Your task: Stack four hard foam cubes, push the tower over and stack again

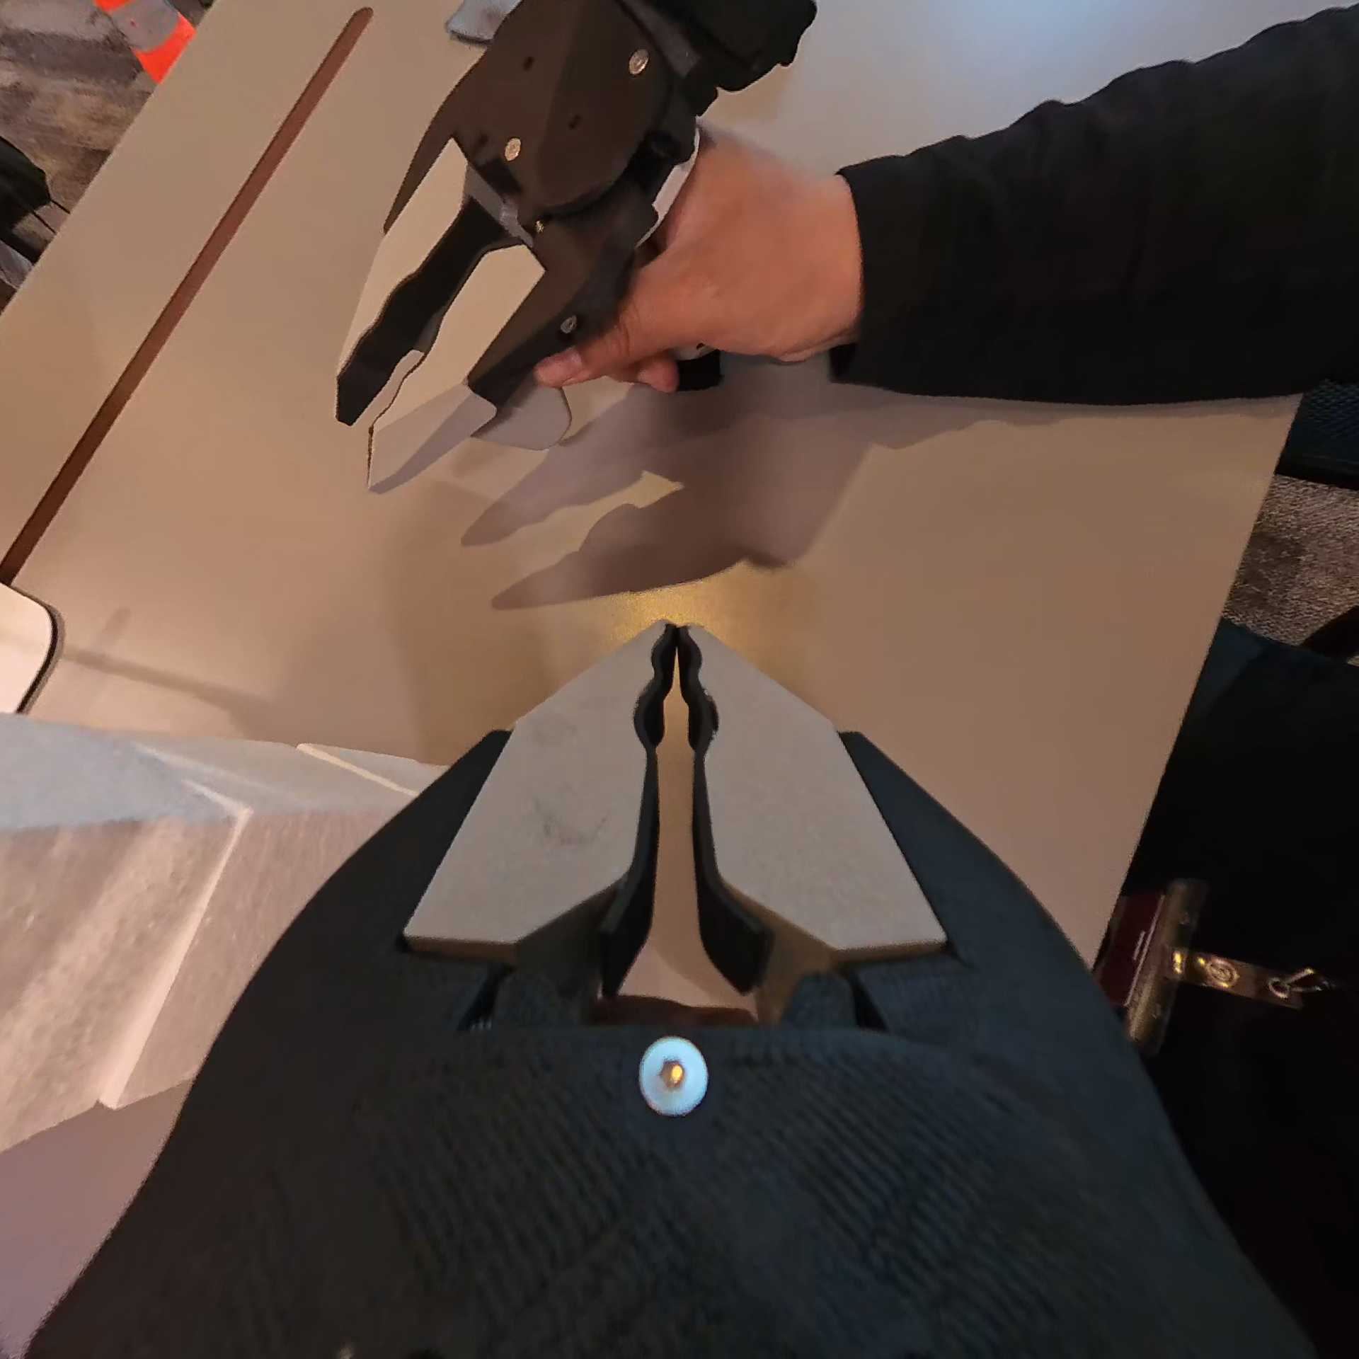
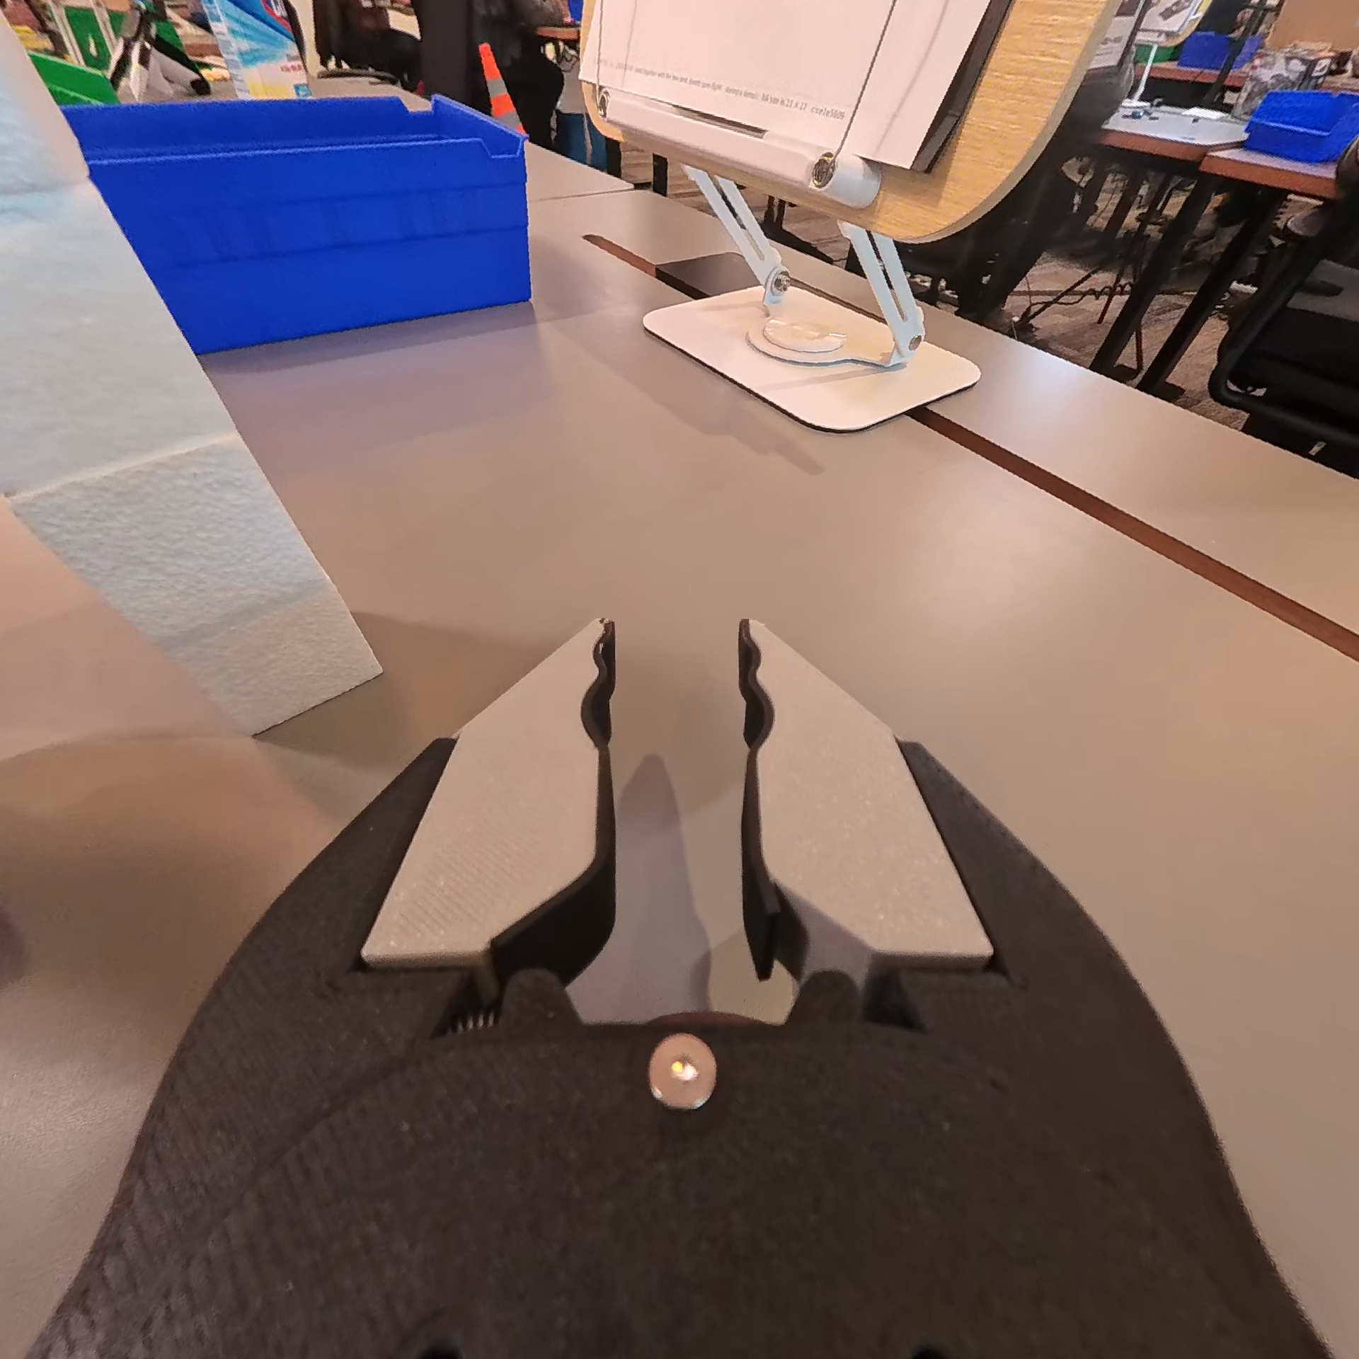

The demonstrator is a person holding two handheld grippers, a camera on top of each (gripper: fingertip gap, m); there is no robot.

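- Several white foam cubes stacked in a tower on the grey table, left of both grippers; exact cube count unclear, seams between blocks visible.
- Left wrist view: tower close at the lower left, beside the gripper body; contact cannot be judged.
- Left gripper: jaws together, tips meeting, nothing between them, held above bare table.
- Right gripper: jaws apart, empty, just right of the tower base, not touching it.
- Person's hand in a dark sleeve holds the right gripper.
- Beyond: blue bin, white stand carrying a tilted board with paper.
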